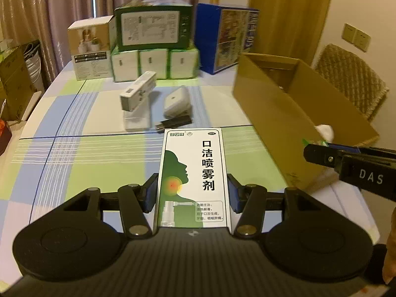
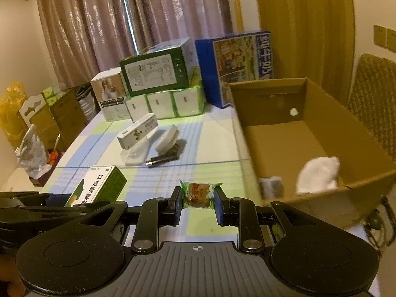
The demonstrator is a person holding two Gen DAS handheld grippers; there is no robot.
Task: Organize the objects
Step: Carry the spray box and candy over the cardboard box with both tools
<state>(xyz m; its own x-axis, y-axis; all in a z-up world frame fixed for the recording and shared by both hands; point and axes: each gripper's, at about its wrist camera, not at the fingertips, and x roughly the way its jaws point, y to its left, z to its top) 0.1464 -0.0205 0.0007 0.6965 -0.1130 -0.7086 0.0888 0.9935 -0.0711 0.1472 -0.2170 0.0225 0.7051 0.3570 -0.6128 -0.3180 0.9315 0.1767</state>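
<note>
Now the open cardboard box (image 2: 284, 146) waits on the counter (image 1: 74, 163) at your right. Your left gripper (image 1: 192, 195) has its fingers clamped on the throat-spray carton (image 1: 191, 173); your right gripper (image 2: 197, 203) pinches a wrapped candy (image 2: 198, 195) beside the box, seemingly ready to drop in.

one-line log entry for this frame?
left claw: shut on spray box | right claw: shut on candy | carton: open, white cloth inside
</note>
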